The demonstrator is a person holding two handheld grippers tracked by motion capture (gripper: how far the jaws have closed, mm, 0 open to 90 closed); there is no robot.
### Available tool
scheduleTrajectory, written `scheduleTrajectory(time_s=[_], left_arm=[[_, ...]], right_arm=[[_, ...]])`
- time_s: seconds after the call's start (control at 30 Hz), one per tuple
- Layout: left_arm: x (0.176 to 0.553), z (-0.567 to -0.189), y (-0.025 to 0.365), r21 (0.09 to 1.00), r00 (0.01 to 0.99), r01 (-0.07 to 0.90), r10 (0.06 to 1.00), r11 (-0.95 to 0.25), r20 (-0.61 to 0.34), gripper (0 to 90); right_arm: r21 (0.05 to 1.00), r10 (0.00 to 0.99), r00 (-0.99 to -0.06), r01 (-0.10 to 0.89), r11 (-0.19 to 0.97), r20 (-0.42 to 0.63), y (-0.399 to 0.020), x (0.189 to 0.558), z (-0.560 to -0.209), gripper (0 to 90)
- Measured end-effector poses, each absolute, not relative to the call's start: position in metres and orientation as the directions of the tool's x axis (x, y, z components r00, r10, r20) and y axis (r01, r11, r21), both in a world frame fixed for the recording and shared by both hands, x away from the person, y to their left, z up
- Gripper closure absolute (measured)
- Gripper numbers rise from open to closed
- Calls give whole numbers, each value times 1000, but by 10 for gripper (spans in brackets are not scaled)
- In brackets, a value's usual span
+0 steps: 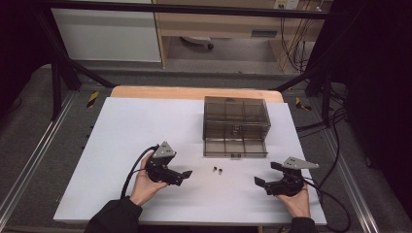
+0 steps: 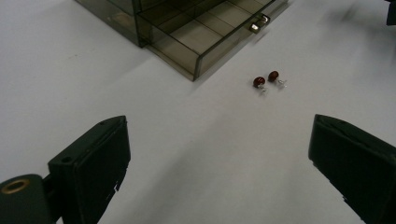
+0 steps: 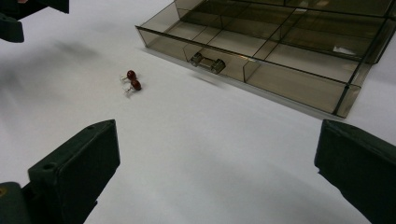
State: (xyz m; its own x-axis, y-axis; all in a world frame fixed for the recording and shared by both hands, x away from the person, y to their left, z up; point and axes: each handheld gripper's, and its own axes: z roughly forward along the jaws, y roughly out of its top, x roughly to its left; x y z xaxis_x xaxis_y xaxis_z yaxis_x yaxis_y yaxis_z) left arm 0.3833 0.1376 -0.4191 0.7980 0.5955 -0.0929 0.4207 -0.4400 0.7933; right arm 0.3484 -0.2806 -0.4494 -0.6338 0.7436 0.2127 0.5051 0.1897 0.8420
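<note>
Red earrings (image 2: 266, 80) untouched; left tongs (image 2: 219, 163), right tongs (image 3: 217, 168) wide open, empty.

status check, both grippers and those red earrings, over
Left gripper and right gripper open, holding nothing. Two small red bead earrings lie on the white table between them, before the smoky clear plastic drawer box, bottom drawer pulled out. Nothing in the way.
</note>
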Motion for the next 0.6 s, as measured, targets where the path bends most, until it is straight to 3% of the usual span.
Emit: scheduleTrajectory(time_s=[0.6], left_arm=[[387,-426,94,767,819,422,566,-483,-94,95]], right_arm=[[841,743,-635,506,191,213,-281,348,-449,7]])
